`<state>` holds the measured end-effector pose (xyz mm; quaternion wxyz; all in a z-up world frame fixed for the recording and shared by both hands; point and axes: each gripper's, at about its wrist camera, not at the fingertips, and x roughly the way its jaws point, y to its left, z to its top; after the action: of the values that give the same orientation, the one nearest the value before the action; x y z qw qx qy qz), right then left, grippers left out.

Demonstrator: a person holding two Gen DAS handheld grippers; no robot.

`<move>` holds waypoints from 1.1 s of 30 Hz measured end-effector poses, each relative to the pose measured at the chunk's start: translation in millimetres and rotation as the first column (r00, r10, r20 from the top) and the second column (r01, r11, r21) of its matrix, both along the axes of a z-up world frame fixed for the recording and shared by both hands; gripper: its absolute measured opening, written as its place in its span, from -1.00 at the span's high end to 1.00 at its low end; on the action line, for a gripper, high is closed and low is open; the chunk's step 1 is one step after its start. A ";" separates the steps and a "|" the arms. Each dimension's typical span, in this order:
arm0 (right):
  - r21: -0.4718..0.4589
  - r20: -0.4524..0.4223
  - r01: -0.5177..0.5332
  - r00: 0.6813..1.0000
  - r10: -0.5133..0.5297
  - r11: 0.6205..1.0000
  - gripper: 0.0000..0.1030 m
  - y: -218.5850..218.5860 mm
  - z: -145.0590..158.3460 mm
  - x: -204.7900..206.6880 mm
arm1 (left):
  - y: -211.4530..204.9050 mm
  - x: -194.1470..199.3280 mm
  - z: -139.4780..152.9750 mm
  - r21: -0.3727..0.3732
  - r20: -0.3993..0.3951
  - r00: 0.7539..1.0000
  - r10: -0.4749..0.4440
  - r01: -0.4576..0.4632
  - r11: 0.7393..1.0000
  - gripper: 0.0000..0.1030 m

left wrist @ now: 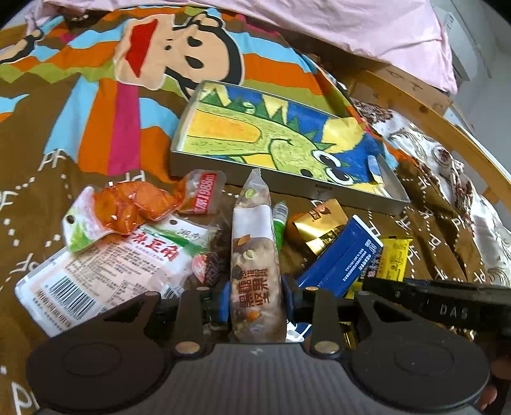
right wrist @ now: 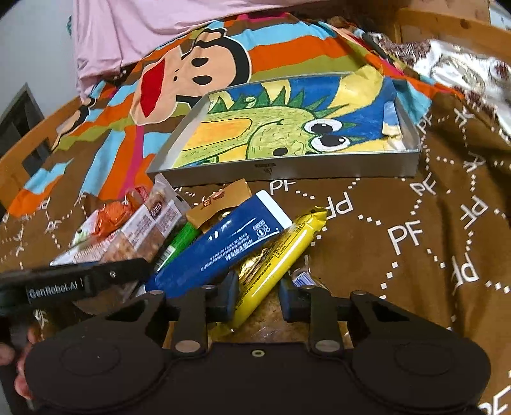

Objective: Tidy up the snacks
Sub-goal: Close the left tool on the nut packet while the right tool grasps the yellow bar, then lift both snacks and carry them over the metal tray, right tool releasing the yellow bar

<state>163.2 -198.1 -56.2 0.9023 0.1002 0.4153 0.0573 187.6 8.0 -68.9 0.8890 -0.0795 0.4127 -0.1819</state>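
My left gripper (left wrist: 256,301) is shut on a long nut bar packet (left wrist: 254,242), brown and white, that points away toward the tin tray (left wrist: 281,188). The tray is shallow and metal, lined with a green dinosaur drawing, and holds no snacks. My right gripper (right wrist: 259,297) is shut on a yellow bar packet (right wrist: 281,252) that lies slanted under a blue packet (right wrist: 220,242). The rest of the pile lies on the blanket in front of the tray: an orange packet (left wrist: 134,204), a white tofu packet (left wrist: 105,271), a gold packet (left wrist: 319,226) and a green tube (left wrist: 280,220).
The snacks lie on a brown cartoon blanket (right wrist: 399,236) on a bed. A pink sheet (left wrist: 351,25) lies beyond the tray. A wooden bed rail (left wrist: 431,115) curves along the right. The two grippers sit side by side; a hand (right wrist: 19,370) shows at the left edge.
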 end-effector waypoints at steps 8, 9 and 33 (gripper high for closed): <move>-0.125 0.091 -0.041 0.994 0.053 0.991 0.63 13.1 17.3 -23.4 | -2.3 -22.5 24.3 -0.005 0.111 0.994 0.008 -0.007 1.000 0.33; -0.136 0.105 -0.043 0.993 0.058 0.990 0.66 13.6 19.5 -25.5 | -2.4 -24.5 26.3 -0.006 0.123 0.992 0.009 -0.009 1.000 0.33; -0.213 0.458 0.033 0.886 0.070 0.977 0.80 11.1 49.4 46.3 | 14.0 64.6 31.7 -0.234 0.258 0.934 0.247 -0.188 0.954 0.33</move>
<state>209.5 -187.1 -6.8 0.9801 -0.0183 0.1927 0.0433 252.2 22.0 -37.2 0.9407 -0.1892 0.2481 -0.1332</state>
